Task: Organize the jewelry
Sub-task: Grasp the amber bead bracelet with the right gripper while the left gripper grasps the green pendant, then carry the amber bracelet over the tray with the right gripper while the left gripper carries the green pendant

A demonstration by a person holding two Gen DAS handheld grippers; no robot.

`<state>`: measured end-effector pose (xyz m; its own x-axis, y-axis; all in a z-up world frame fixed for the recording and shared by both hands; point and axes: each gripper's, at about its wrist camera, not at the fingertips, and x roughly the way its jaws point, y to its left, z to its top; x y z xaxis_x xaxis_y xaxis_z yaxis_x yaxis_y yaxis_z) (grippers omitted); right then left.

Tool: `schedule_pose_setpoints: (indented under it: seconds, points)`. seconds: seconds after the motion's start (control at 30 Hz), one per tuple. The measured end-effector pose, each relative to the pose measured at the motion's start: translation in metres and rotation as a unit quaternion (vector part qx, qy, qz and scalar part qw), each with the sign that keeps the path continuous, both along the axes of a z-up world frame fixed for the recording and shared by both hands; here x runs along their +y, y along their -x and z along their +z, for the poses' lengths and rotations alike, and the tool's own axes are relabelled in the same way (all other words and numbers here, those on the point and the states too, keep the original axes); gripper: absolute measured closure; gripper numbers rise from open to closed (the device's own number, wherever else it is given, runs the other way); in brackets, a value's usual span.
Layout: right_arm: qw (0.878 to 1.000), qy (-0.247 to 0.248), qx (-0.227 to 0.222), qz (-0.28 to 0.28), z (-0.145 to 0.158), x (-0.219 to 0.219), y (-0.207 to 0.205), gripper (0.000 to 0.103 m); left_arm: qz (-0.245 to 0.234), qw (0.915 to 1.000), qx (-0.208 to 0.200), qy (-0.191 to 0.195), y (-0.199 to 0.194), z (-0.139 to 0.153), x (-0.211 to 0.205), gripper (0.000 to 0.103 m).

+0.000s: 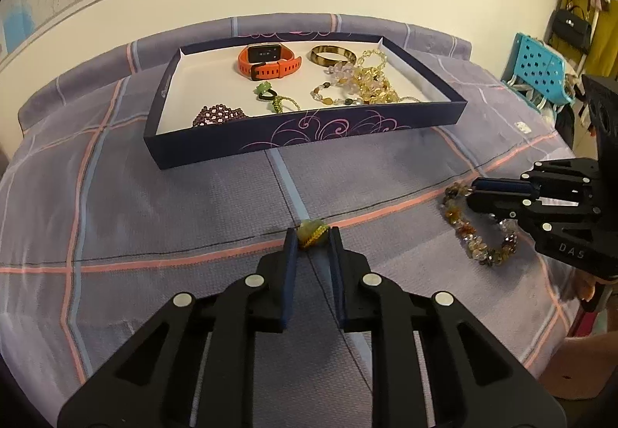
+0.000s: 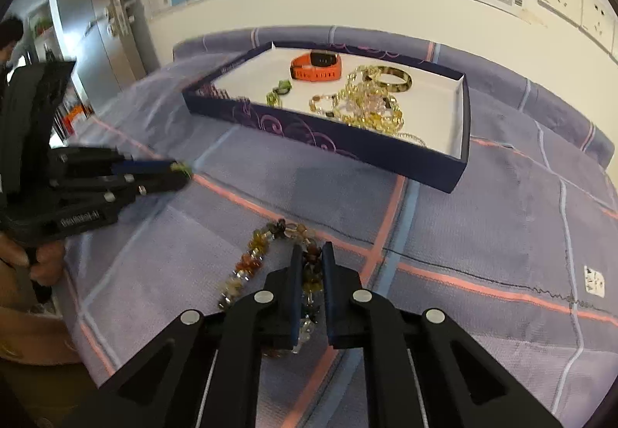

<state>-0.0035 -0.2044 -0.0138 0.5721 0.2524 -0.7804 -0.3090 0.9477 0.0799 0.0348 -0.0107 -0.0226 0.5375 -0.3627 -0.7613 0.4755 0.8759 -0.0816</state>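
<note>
Orange watch [image 1: 268,61], navy box [image 1: 309,134] (pink swirls), purple plaid cloth [image 1: 154,204]

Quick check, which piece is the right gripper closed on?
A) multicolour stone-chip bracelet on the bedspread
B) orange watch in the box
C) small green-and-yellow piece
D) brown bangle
A: the right gripper has its pads pressed on the stone-chip bracelet lying on the bedspread; the small green-and-yellow piece is in the left gripper.
</note>
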Motion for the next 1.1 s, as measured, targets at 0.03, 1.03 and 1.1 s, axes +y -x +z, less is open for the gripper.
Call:
schedule_pose_setpoints:
  seconds: [0.03,1.03,1.1]
  points:
    - [1.000,-0.008,-0.002,0.002,0.003,-0.001,0.000,0.095,0.001,1.0000,0.000,0.001,0.000,0.000,0.001,0.086]
    - [0.995,0.013,-0.097,0.034,0.080,0.013,-0.022,0.097,-0.004,0.9983,-0.041,0.040,-0.025,0.046,0.003,0.086]
    - [0.994,0.011,-0.101,0.035,0.084,0.012,-0.027,0.097,-0.006,0.9982,-0.045,0.039,-0.029,0.048,0.000,0.086]
